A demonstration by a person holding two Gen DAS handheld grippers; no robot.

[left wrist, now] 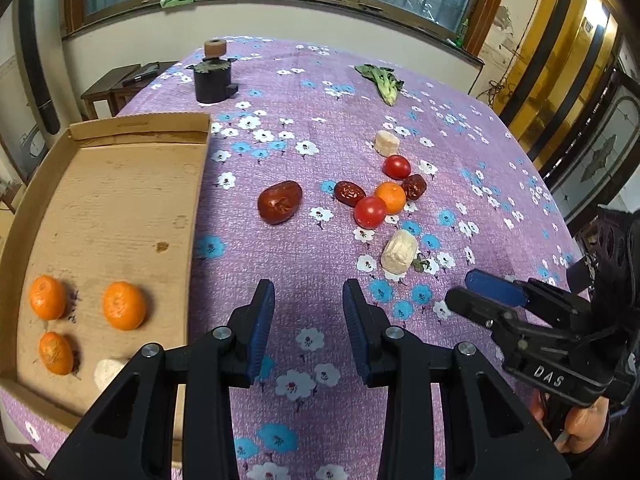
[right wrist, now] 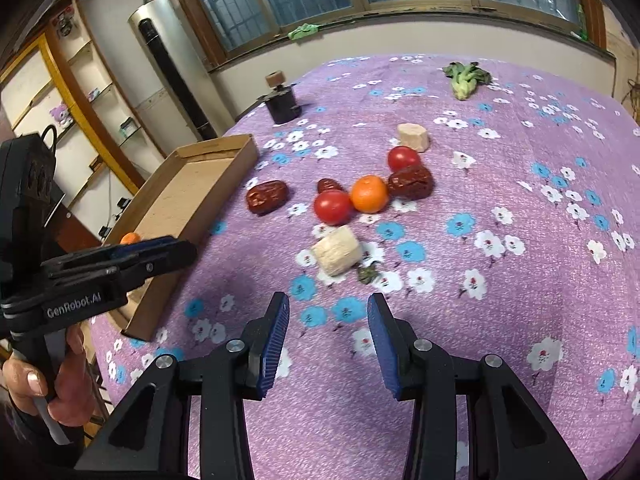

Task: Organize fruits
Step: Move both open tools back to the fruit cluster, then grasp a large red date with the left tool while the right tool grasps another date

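The left wrist view gives us the cardboard tray (left wrist: 120, 208) at the left edge of the surface (left wrist: 320, 92), with three oranges (left wrist: 124, 306) already lying in its near end and a pale piece half hidden behind our left gripper (left wrist: 309, 300). That gripper hangs above bare purple cloth just right of the tray wall, its jaws a little apart with nothing between them. Further right and farther off lies a large red date (left wrist: 279, 202) on its own, then the cluster: a smaller date (left wrist: 349, 193), a near tomato (left wrist: 369, 211), the last loose orange (left wrist: 391, 197), another date (left wrist: 414, 187) and a far tomato (left wrist: 397, 167), with pale chunks at the near (left wrist: 399, 256) and far (left wrist: 387, 143) ends. At the far right our right gripper (left wrist: 472, 296) reaches in low, and the right wrist view shows its jaws (right wrist: 328, 316) likewise slightly apart and empty. We judge the sorting partly done, and the loose orange looks like the natural next pick if like goes with like. To do it well we should spread the jaws wider before descending, since the present gap looks too narrow for round fruit. We should come down over the orange from above, because the tomato and date touch its sides and a slanted approach could roll them away. Then we close gently and set it beside its fellows in the tray.
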